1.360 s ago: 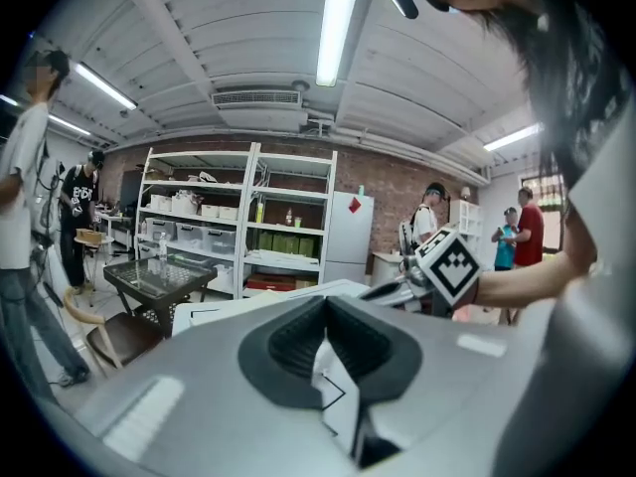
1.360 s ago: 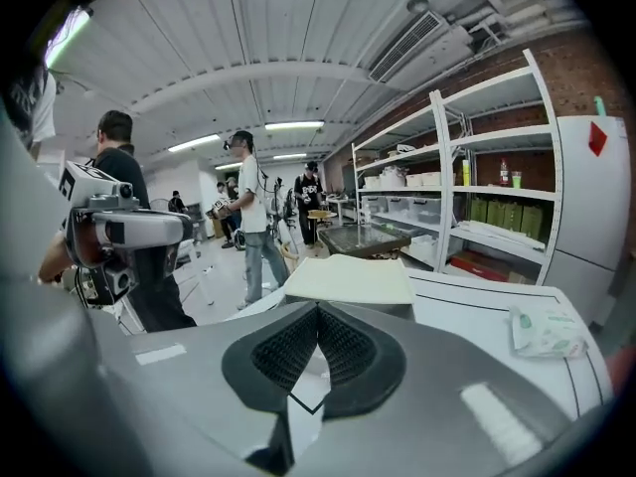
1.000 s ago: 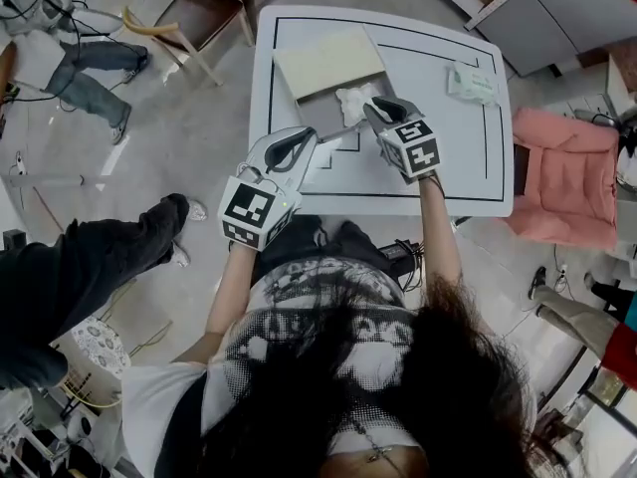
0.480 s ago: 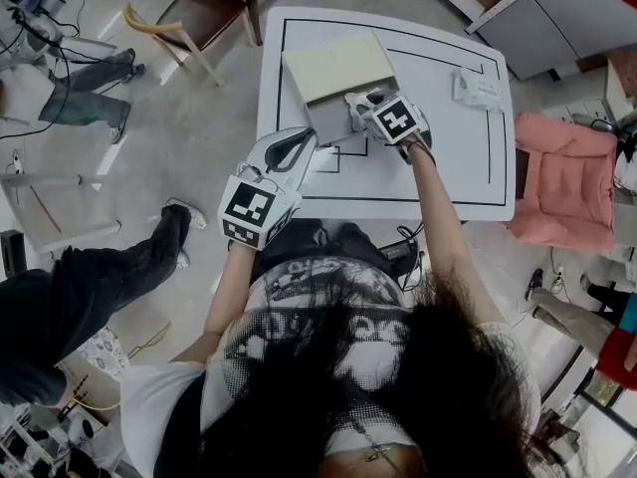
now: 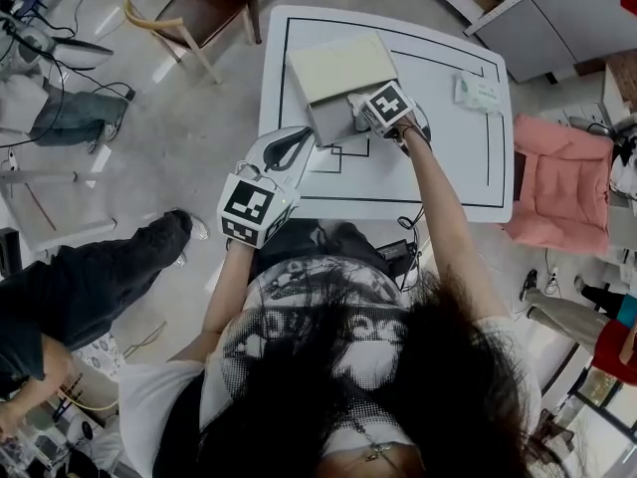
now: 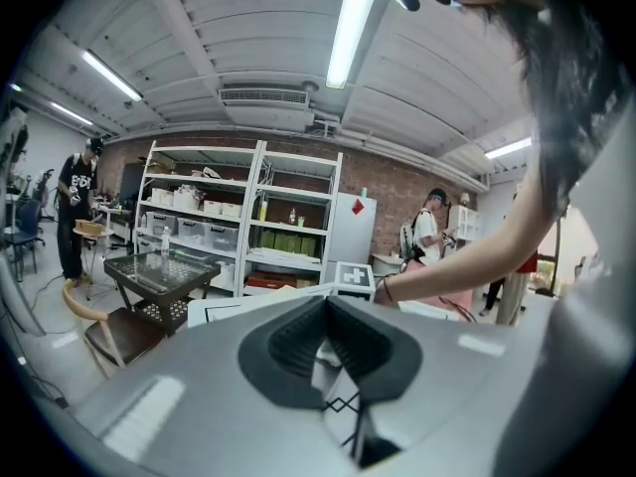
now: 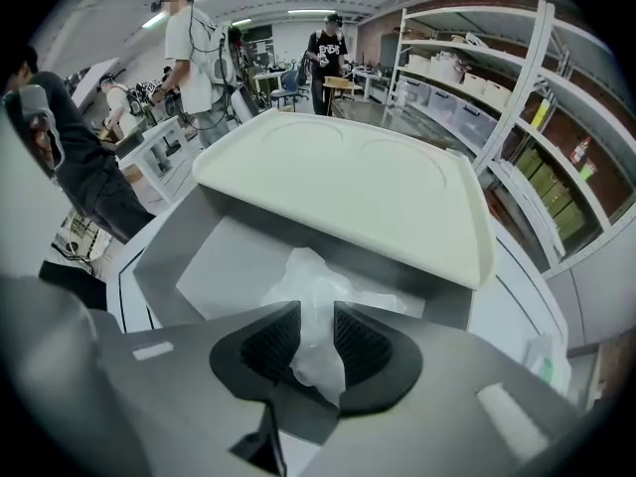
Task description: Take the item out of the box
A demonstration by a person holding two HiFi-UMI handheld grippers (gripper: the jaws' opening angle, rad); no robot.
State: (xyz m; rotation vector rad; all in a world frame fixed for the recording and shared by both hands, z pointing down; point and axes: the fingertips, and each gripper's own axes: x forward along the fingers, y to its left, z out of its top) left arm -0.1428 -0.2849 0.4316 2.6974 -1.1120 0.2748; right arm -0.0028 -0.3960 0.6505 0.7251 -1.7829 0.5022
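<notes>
An open grey box [image 5: 328,124] with a cream lid [image 5: 338,66] tipped back stands at the far left of the white table [image 5: 448,167]. In the right gripper view a crumpled white plastic bag [image 7: 313,276] lies inside the box [image 7: 194,256], under the lid [image 7: 348,192]. My right gripper [image 7: 316,314] reaches into the box, its jaws opening, with the bag between the pads and not pinched. In the head view the marker cube hides most of the right gripper [image 5: 360,106]. My left gripper [image 5: 307,135] hovers at the table's near left edge, shut and empty [image 6: 326,303].
A small greenish packet [image 5: 476,91] lies at the table's far right. A wooden chair [image 5: 199,13] stands beyond the table's left corner, and a pink armchair [image 5: 567,172] is on the right. A person's legs [image 5: 90,277] are on the floor at the left.
My right gripper has moved forward and left from the middle of the table to the box, onto the bag. The left gripper has stayed put.
</notes>
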